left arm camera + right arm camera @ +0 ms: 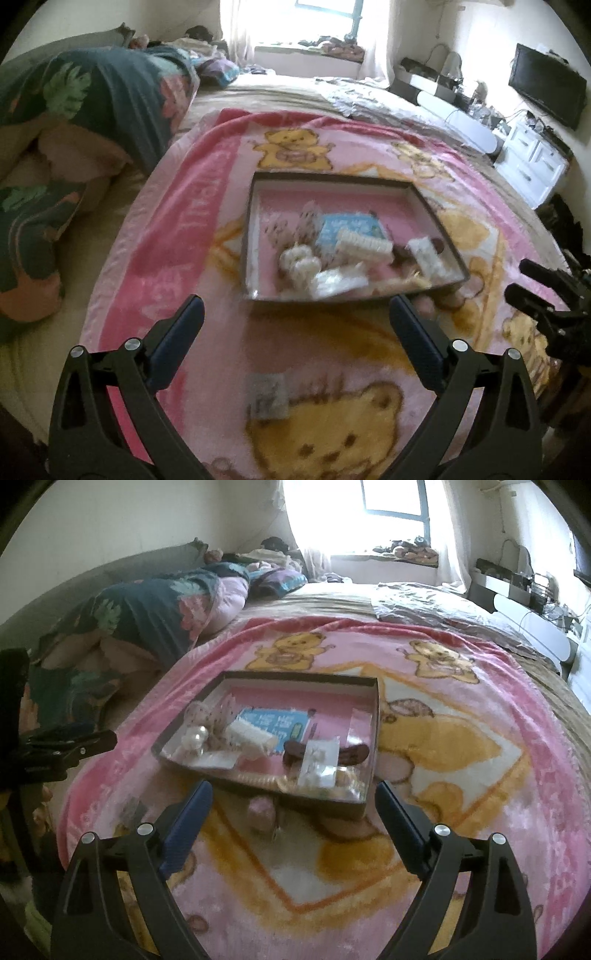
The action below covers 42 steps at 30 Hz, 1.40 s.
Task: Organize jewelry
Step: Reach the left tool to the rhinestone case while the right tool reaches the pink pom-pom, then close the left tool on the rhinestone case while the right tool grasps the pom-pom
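Observation:
A shallow dark-rimmed box (258, 177) (373, 681) lies on a pink bear blanket (207, 184) (480, 746). It holds a blue card (349, 227) (273, 720), a white hair clip (364, 245) (249, 734), pearl pieces (299, 260) (195, 736), a brown hair clip (291, 751) and small clear bags (319, 762). A small clear packet (269, 397) and a pink piece (260, 812) lie on the blanket outside the box. My left gripper (295, 314) and right gripper (293, 797) are open and empty, just short of the box's near edge.
A floral quilt (92, 96) (147, 605) is piled at the left of the bed. A window (391, 498) is at the back. White drawers (532, 162) and a dark screen (546, 85) stand at the right. The right gripper also shows in the left wrist view (524, 284).

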{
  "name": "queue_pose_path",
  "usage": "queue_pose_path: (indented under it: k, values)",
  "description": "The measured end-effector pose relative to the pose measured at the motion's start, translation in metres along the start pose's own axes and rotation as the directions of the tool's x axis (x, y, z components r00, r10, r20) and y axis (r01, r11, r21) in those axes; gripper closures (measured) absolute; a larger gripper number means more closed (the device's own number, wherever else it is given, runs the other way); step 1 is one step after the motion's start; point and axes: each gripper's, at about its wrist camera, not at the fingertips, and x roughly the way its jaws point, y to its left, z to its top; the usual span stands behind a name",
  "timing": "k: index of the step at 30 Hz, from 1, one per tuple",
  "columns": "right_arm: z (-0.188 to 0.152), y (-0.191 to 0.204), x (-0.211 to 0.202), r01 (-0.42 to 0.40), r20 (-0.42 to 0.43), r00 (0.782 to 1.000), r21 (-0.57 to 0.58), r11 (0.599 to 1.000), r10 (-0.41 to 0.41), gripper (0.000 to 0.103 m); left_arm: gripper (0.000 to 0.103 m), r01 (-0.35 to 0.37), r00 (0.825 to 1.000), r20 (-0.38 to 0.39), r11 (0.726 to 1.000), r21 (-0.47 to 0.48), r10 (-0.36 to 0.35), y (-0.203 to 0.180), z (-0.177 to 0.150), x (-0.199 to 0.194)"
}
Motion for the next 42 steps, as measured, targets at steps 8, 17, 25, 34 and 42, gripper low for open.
queue_pose_path:
  k: [8,17,25,34,42]
  values:
    - [-0.020,0.009,0.009,-0.007,-0.049,0.999,-0.010,1.000,0.007,0.014,0.009,-0.020,0.999,-0.042,1.000,-0.002,0.020,0.005,-0.029,0.003]
    - [-0.035,0.020,0.029,-0.017,-0.109,0.994,-0.038,0.999,0.013,0.014,0.010,-0.021,0.994,-0.110,1.000,-0.009,0.020,0.011,-0.060,0.021]
    - [-0.037,0.023,0.062,-0.035,-0.162,0.986,-0.037,0.999,0.029,0.016,0.012,-0.040,0.991,-0.130,0.998,-0.053,0.033,0.026,-0.078,0.033]
    - [-0.029,0.026,0.116,-0.045,-0.227,0.973,-0.061,0.997,0.030,0.044,0.037,-0.021,0.985,-0.170,0.997,-0.074,0.008,0.029,-0.085,0.047]
    - [-0.032,0.035,0.114,-0.100,-0.232,0.970,-0.077,0.992,0.080,0.075,0.064,-0.011,0.981,-0.193,0.999,-0.052,0.000,0.022,-0.086,0.057]
